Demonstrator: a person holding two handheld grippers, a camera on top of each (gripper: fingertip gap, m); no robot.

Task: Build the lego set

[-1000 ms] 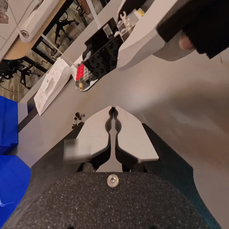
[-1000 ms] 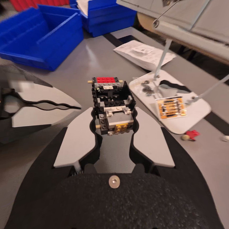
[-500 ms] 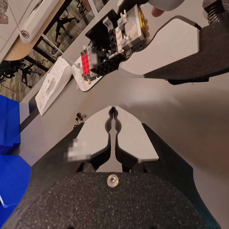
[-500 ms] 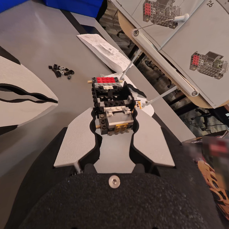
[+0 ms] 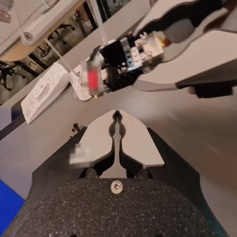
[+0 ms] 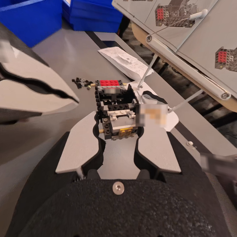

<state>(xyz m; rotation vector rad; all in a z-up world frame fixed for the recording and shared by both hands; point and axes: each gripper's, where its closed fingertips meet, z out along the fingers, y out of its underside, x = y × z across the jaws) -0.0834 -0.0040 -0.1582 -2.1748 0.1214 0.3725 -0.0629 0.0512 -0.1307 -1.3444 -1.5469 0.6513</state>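
Right tongs [image 6: 117, 123] clamped on the lego model [image 6: 115, 109], held above the grey desk [image 6: 71, 53]. Model mostly black and grey, red plate [image 6: 109, 82] at its far end, yellow piece [image 6: 125, 132] at the near end between the fingers [image 6: 82, 143]. Tan pegs stick out of the model's left side.

Left tongs [image 5: 117, 112] together, tips touching, nothing between them, over bare desk [image 5: 179, 128]. In the right wrist view the left tongs [image 6: 75, 101] show at the left edge, near the model but apart from it. In the left wrist view the right tongs [image 5: 147, 61] come in from upper right with the model [image 5: 121, 66] gripped; picture blurred there.

Loose parts [image 6: 82, 83], small, black and grey, lie on the desk beyond the left tongs, left of the model's red end; also seen in the left wrist view [image 5: 75, 129]. Folded paper [image 6: 125, 62] lies on the desk farther back. White stand base [image 6: 171, 118] sits just right of the model, thin rods rising from it to the booklet holder. Booklet [image 6: 192, 25] open at upper right, showing model pictures. Blue bins [image 6: 38, 19] at the desk's far left.
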